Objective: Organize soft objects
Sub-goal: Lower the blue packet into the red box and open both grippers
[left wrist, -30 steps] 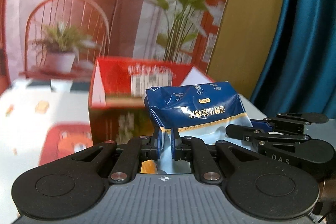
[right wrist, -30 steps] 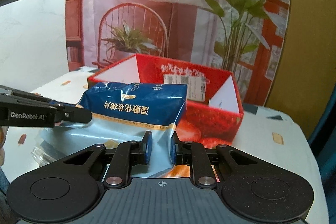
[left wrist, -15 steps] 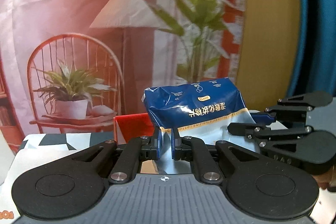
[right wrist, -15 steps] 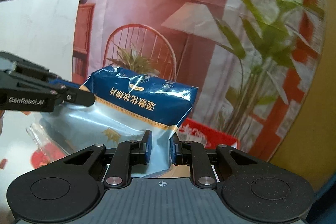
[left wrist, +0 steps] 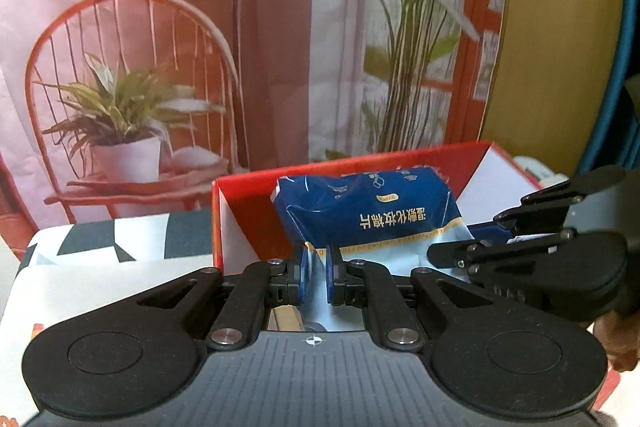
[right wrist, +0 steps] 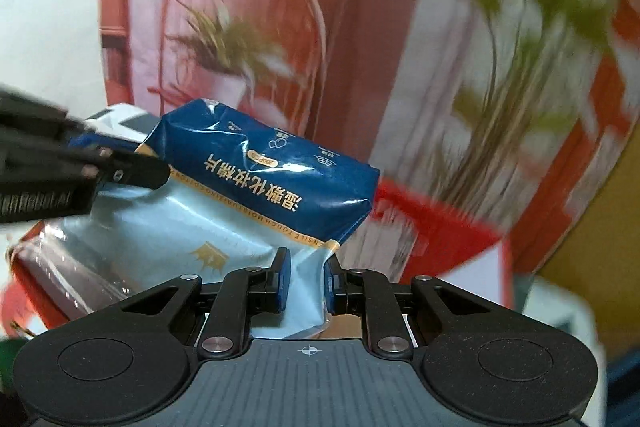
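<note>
your left tool (left wrist: 316, 269) is clamped on the pale lower edge of the blue soft pack (left wrist: 368, 211), the blue pads pinching the film between them, and your right tool (right wrist: 304, 277) is clamped on the same pack's pale edge further along its side. so you carry it two-handed, each tool showing in the other's view as a black linkage at the pack's side.

what has changed: a second ago the pack sat low in front of the red box (left wrist: 256, 223), half a second ago you had it raised with the box mostly hidden below it, and now the left view looks down into the open box with the pack hanging over its mouth, the white inner walls showing on either side. the right view is smeared with motion, so you are mid-swing. judging by that, the carry is nearly over and what is left is lowering and letting go. the pack sags and creases between the two grips, so it will likely fold as it lands; releasing both sides together should keep it flat.

in the right view a clear plastic wrapper (right wrist: 60, 275) lies low at the left; whether it rests on the tabletop or in the box i cannot tell.

beyond the box, the tabletop (left wrist: 100, 267) wears a white cloth with dark geometric patches. behind it hangs a printed backdrop (left wrist: 160, 47) of a red chair, potted plant and lamp, with a yellow wall (left wrist: 560, 27) and a teal curtain (left wrist: 628, 47) to the right.
</note>
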Demonstrator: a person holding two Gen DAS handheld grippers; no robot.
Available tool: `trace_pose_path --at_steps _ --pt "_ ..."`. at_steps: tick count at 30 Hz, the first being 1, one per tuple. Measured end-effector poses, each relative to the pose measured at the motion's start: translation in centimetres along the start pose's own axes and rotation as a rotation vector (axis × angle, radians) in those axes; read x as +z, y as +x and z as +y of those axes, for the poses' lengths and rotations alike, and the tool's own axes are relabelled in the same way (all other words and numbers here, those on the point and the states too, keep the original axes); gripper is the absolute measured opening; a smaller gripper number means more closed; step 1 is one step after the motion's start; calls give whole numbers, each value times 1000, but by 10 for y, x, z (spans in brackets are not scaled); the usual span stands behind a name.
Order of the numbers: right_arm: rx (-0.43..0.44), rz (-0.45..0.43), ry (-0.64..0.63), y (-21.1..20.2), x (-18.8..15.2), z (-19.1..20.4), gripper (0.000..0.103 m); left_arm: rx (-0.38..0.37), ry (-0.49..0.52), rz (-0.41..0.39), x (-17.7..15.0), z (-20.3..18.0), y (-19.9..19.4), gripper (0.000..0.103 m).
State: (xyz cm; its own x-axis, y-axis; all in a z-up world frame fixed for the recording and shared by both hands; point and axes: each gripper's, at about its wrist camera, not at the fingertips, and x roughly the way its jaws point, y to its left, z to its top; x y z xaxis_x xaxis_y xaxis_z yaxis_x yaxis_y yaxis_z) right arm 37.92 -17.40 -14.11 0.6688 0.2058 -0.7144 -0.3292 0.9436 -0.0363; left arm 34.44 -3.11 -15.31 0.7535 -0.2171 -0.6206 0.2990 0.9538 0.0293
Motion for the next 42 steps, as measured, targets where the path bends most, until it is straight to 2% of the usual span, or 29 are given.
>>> trace_pose_path --at_steps 2,5,12,16,19,21,27,29,31,38,42 --pt "13 44 41 10 2 -3 13 -5 -2 24 -2 3 6 11" --pt "-8 87 18 24 0 1 13 -18 -5 48 -5 6 12 11" --pt "6 182 45 40 0 -3 13 -17 -6 70 -9 6 16 13" --pt "-30 224 34 44 1 0 17 -9 7 59 -8 3 9 33" --pt "-59 240 40 44 0 0 21 -4 14 44 -6 2 -2 36" --pt "-66 216 55 37 1 0 22 -5 17 36 -6 1 -8 36" --pt "-76 133 57 3 1 2 38 11 -3 15 -8 -1 -33 39" --pt "-75 68 83 -14 -2 2 44 14 -15 3 -13 0 -45 41" --pt "-40 -1 135 -31 -11 -2 54 12 -26 -9 -19 0 -58 42" --pt "-22 -155 197 -77 -52 -1 54 22 -50 -29 -51 -2 -98 42" --pt "-11 -194 210 -97 -73 6 53 8 -74 -18 -70 -7 -112 42"
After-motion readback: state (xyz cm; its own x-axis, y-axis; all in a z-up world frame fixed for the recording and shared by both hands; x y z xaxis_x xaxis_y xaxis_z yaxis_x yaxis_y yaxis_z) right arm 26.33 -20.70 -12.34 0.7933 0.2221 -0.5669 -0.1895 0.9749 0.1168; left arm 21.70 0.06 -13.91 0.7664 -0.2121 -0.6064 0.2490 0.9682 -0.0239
